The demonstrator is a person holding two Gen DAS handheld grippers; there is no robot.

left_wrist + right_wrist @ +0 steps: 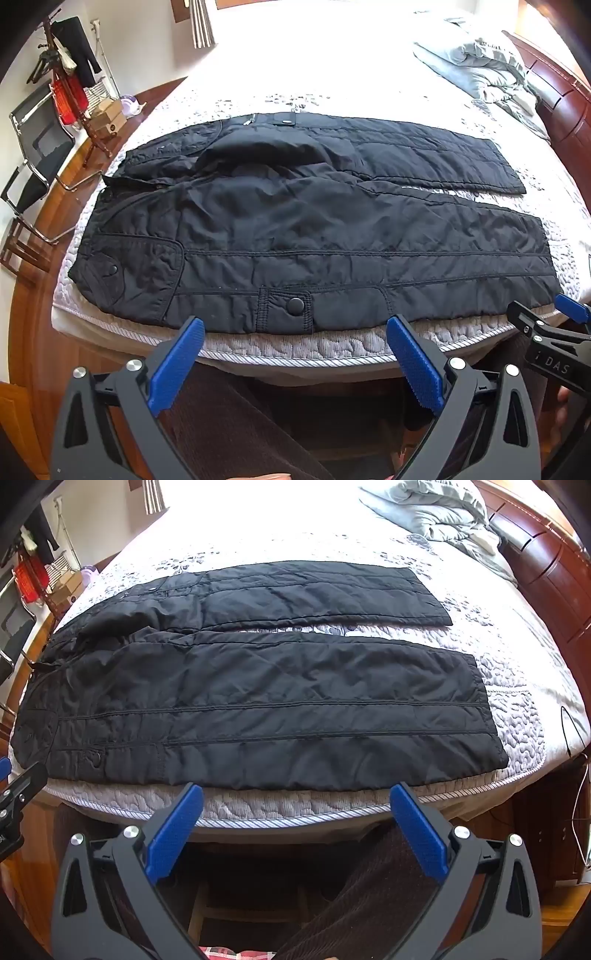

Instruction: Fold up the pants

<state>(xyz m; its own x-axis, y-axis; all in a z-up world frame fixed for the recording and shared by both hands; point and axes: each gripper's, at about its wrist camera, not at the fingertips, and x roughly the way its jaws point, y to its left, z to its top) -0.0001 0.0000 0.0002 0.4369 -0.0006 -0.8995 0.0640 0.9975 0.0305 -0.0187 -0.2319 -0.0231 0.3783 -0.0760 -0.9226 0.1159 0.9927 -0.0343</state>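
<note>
Black quilted pants lie spread flat on the bed, waist to the left, both legs running right with a strip of mattress between them. They also show in the right wrist view. My left gripper is open and empty, just off the near bed edge by the snap pocket. My right gripper is open and empty, off the near edge by the near leg. Its tip shows at the right edge of the left wrist view.
The quilted mattress has a wooden frame and headboard at right. A grey duvet is bunched at the far right. A chair, a coat rack and boxes stand left on the wood floor.
</note>
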